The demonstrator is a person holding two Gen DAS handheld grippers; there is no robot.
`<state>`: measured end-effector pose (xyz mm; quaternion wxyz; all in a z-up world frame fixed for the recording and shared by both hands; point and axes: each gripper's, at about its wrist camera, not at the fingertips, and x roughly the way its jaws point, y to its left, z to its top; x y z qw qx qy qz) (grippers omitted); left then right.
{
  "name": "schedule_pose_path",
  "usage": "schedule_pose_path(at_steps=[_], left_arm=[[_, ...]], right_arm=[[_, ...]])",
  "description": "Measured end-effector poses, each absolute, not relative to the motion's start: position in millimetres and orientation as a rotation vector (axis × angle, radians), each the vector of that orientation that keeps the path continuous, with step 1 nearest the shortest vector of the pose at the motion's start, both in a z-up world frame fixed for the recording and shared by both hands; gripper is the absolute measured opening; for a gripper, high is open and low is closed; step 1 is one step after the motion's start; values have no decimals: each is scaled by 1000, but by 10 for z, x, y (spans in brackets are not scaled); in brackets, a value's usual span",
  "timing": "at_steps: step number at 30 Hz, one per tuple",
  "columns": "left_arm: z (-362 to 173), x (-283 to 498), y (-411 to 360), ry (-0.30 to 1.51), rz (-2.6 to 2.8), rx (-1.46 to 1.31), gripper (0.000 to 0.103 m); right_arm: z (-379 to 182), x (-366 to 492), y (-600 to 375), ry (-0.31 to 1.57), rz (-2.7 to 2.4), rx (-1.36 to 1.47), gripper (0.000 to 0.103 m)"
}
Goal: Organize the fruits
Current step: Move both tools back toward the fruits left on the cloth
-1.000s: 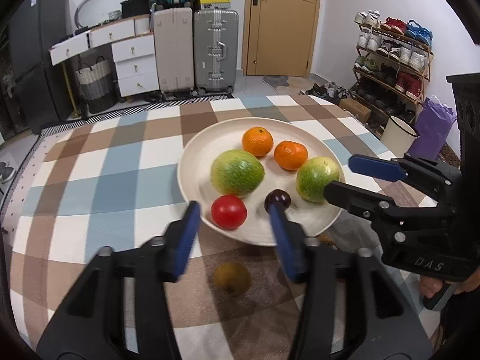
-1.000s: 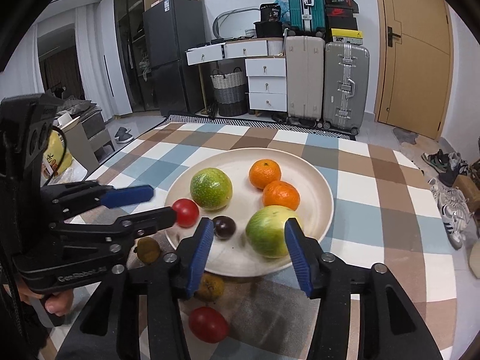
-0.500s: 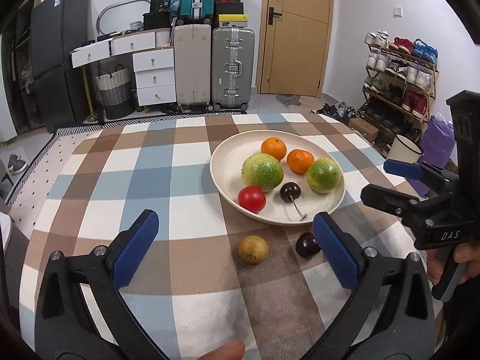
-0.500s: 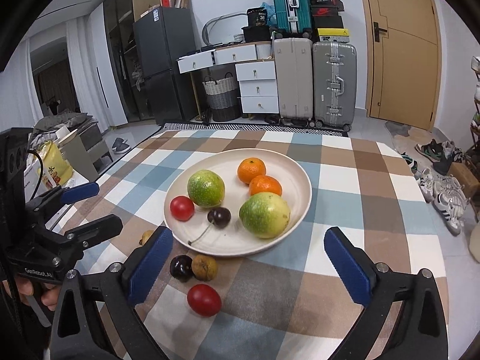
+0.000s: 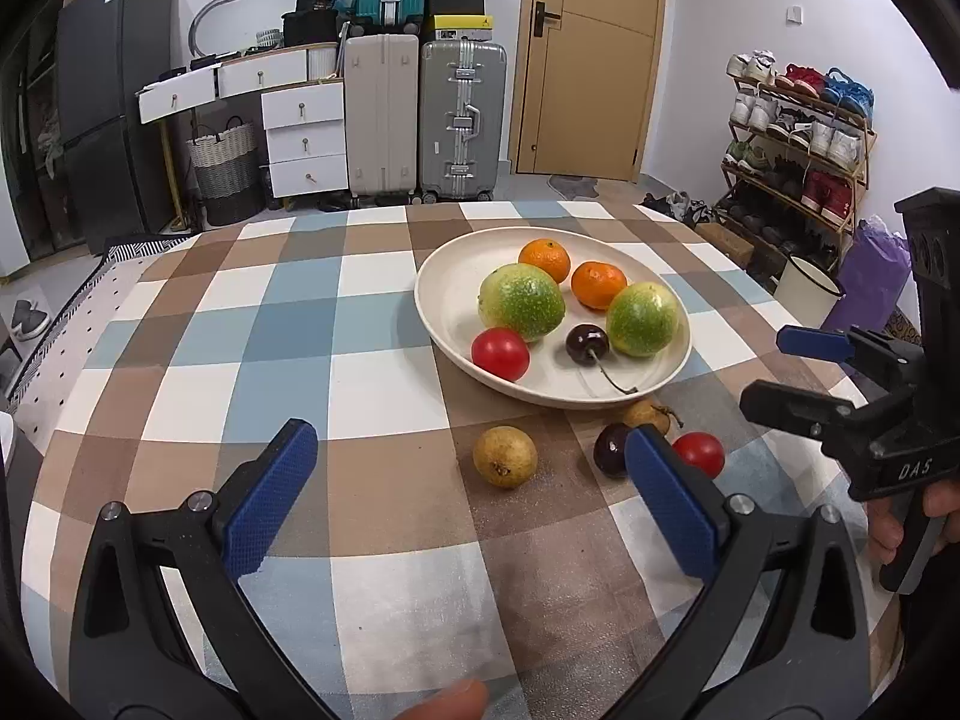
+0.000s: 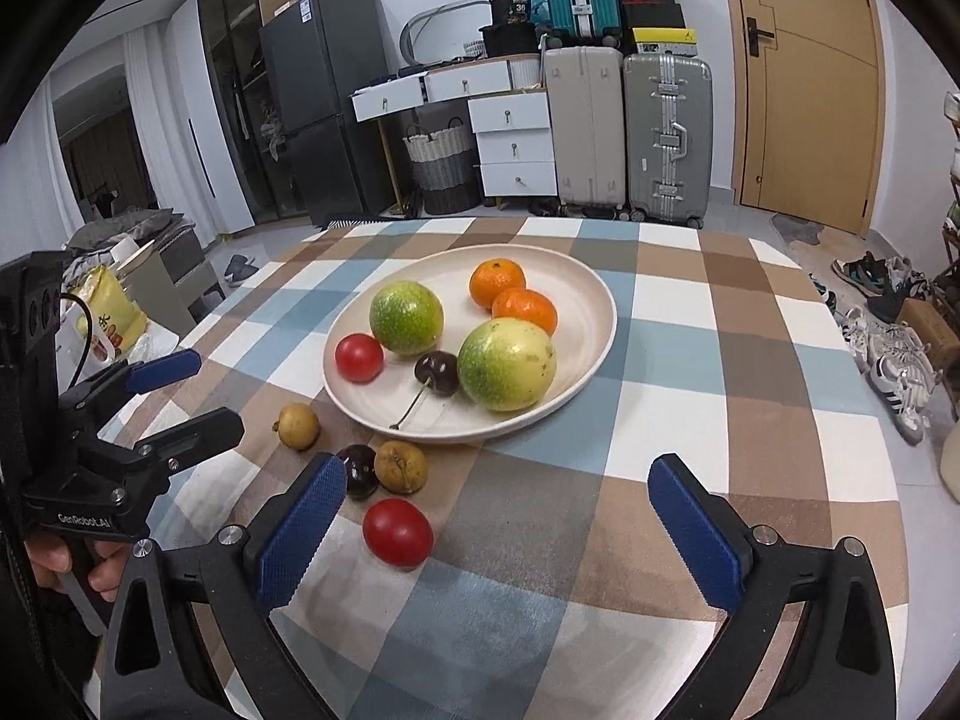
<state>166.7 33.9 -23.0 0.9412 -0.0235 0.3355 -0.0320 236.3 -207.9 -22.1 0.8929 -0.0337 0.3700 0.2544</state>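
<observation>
A surface [image 5: 252, 324] covered in a brown, blue and white checked cloth fills the middle of both views. On it, right of centre in the left wrist view, sits a wide cream plate [image 5: 444, 300]. The left gripper [image 5: 474, 498] fills the bottom of its own view and the right gripper [image 6: 498, 516] the bottom of its own; each also shows at the side of the other's view, held by a hand [image 6: 66, 564]. Both sets of blue-padded fingers [image 5: 273, 504] have just been opening and now stand spread wide and released, with nothing held between them. On the plate lie two large green fruits [image 5: 521, 301], side by side, the right-hand one [image 5: 642, 319] nearer the plate's right rim. Behind them, toward the upper part of the plate, are two small oranges [image 5: 545, 259], just beside each other. At the plate's near side rest a red tomato [image 5: 500, 353] and a dark cherry [image 5: 587, 343] whose stem trails toward the rim. On the cloth below the plate lie four loose pieces: a second red tomato [image 6: 397, 533], two small yellow-brown fruits [image 6: 401, 467], one off to the left [image 6: 297, 418], and a second dark cherry [image 6: 357, 470] touching the nearer yellow-brown one.
</observation>
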Motion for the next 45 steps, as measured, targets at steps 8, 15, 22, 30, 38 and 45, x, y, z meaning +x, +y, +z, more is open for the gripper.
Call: schedule_pose_path(at_steps=[8, 15, 22, 30, 38, 45], left_arm=[[-276, 1702, 319, 706, -66, -46, 103], [-352, 1734, 288, 728, -59, -33, 103], [-401, 1772, 280, 747, -53, -28, 103], [-448, 1808, 314, 776, -54, -43, 103], [-508, 1847, 282, 810, -64, -33, 103], [-534, 1869, 267, 827, -72, -28, 102]], right_arm=[[-381, 2341, -1952, 818, 538, -131, 102], [-459, 2330, -1890, 854, 548, -158, 102], [-514, 2327, -1842, 880, 553, -171, 102], [-563, 2335, -1805, 905, 550, -184, 102], [-577, 2330, -1771, 921, 580, -185, 86], [-571, 2288, -1731, 922, 620, -187, 71]])
